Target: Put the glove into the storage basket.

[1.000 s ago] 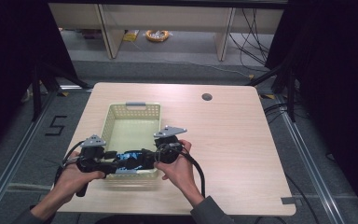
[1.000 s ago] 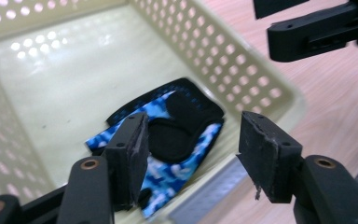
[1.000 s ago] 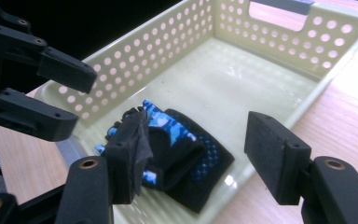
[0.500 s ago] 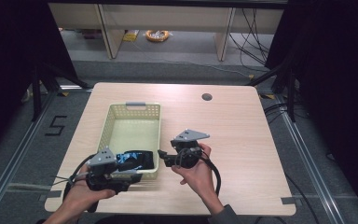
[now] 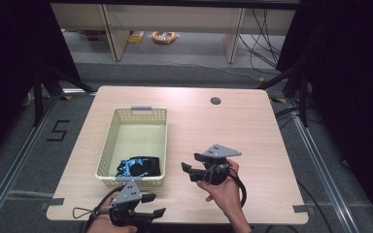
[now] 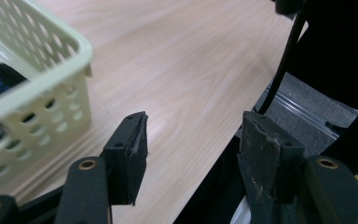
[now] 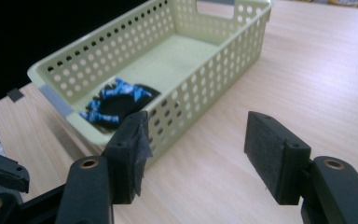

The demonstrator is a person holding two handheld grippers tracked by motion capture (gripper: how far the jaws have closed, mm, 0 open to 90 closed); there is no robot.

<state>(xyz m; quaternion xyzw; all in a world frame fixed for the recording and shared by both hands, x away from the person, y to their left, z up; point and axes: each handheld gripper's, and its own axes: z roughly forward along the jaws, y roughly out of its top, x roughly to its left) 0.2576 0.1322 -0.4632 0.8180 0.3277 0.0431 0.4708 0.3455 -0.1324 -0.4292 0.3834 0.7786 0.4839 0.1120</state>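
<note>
Overhead, a pale yellow perforated basket (image 5: 135, 145) sits on the left half of the light wooden surface (image 5: 252, 131). A black and blue item (image 5: 138, 166) lies inside it at the near end. The left gripper (image 5: 150, 208) hangs at the near edge of the surface, just in front of the basket, its fingers spread and holding nothing. The right gripper (image 5: 188, 168) is held in a hand (image 5: 223, 189) to the right of the basket, near but apart from it, its fingers pointing left.

Along the left gripper (image 6: 189, 158), its two black fingers (image 6: 130, 149) stand wide apart over the surface's edge (image 6: 186, 93), with the basket's corner (image 6: 42, 88) to their left.

From the right gripper (image 7: 196, 149), the fingers (image 7: 272, 154) are likewise spread and empty. The basket (image 7: 205, 56) stretches away ahead, and the black and blue item (image 7: 116, 102) rests on its floor at the near corner, just beyond the left finger.
</note>
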